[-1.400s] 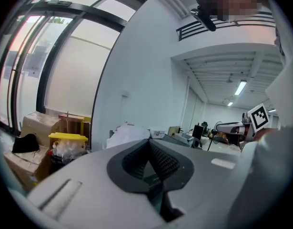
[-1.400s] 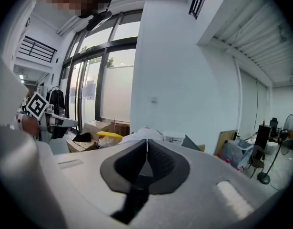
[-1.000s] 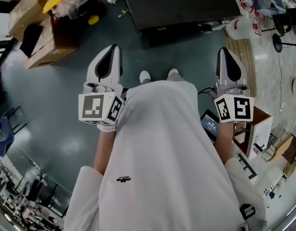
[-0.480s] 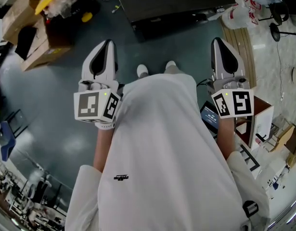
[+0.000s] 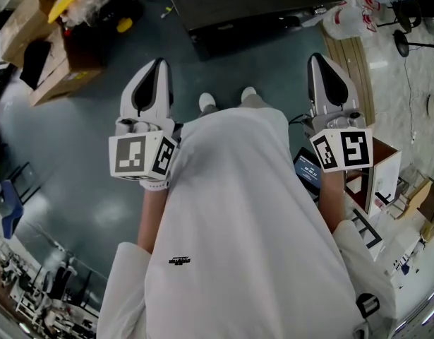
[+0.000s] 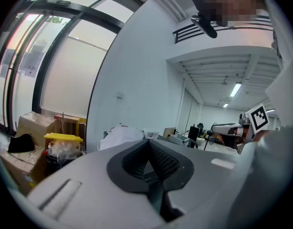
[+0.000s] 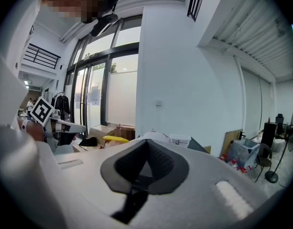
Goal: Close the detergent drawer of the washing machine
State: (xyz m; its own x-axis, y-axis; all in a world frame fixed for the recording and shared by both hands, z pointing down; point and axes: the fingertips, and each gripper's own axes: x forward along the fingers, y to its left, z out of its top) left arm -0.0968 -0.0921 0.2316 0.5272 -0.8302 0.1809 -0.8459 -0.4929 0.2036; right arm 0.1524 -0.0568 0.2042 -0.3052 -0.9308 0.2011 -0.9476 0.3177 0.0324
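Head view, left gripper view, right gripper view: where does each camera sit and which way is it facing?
Head view: on the person's head, looking steeply down at the dark floor; shows white clothing, shoes, left gripper and right gripper.
Left gripper view: on the left gripper, looking along its closed fingers toward a white wall and windows; white clothing at right.
Right gripper view: on the right gripper, along its closed fingers toward the same wall; clothing at left.
Shared: both gripper views show the yellow lid.

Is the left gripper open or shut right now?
Shut: the left gripper has its jaws pressed together at the tips, nothing between them.
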